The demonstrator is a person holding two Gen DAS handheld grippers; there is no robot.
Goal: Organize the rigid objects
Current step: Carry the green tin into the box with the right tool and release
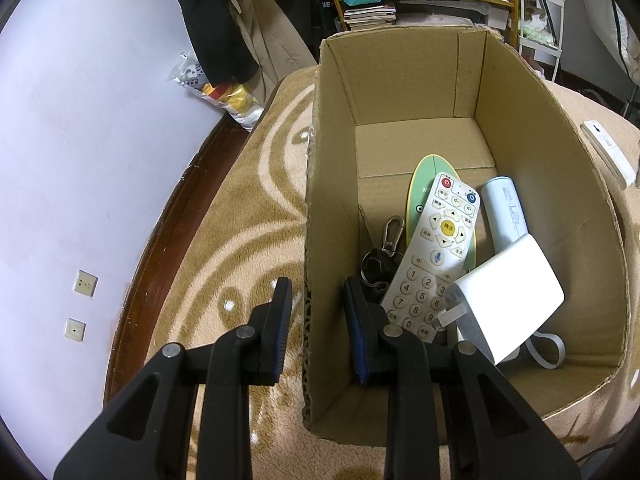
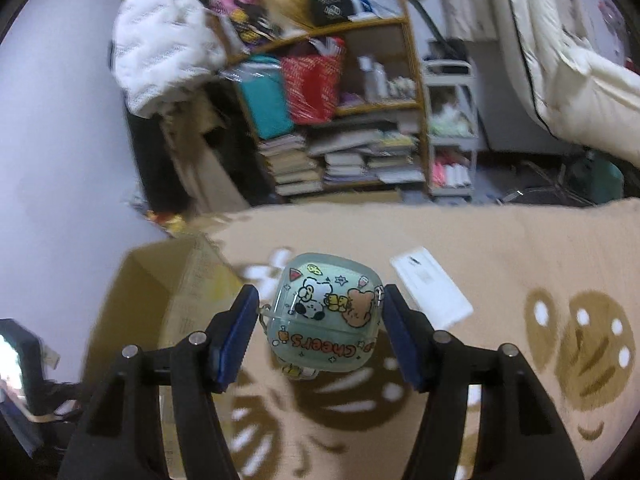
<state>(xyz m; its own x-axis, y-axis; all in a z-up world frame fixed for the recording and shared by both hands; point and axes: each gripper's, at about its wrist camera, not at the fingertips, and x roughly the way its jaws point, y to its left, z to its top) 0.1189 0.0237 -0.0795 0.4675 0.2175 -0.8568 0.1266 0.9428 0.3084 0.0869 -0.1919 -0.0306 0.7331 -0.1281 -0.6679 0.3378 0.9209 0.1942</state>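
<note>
- The cardboard box (image 1: 532, 168) stands open-topped on a beige patterned blanket (image 1: 240, 240), its flaps gone or folded out of sight.
- Inside the box, toward the near end, lies a white remote control (image 1: 432, 256) with a yellow centre button, tilted and resting over a flat green oval piece (image 1: 425, 172).
- Left of the remote, against the box's left wall, sits a dark key bundle with a metal carabiner (image 1: 390, 236).
- Right of the remote, a pale blue cylinder (image 1: 503, 208) leans along the floor of the box; just in front of it a white charger block (image 1: 508, 296) lies tilted, its prong pointing at the remote, with a grey-white loop of cord (image 1: 548, 350) beside it.
- The far half of the box floor is bare cardboard.
- The left claw (image 1: 318, 328) straddles the box's left wall, one finger outside over the blanket and one inside; the jaws stand apart and do not visibly pinch the wall.
- The right claw (image 2: 320, 328) is spread wide around a mint-green earbud case (image 2: 326, 316) printed with cartoon animals and "Cheer's"; gaps show on both sides, so the case is not gripped. Whether it rests on the blanket cannot be told.
- Beyond the case, a flat white rectangular item (image 2: 432, 292) lies on the blanket, outside the box.
- The box corner shows at the left of the right wrist view, blurred.
</note>
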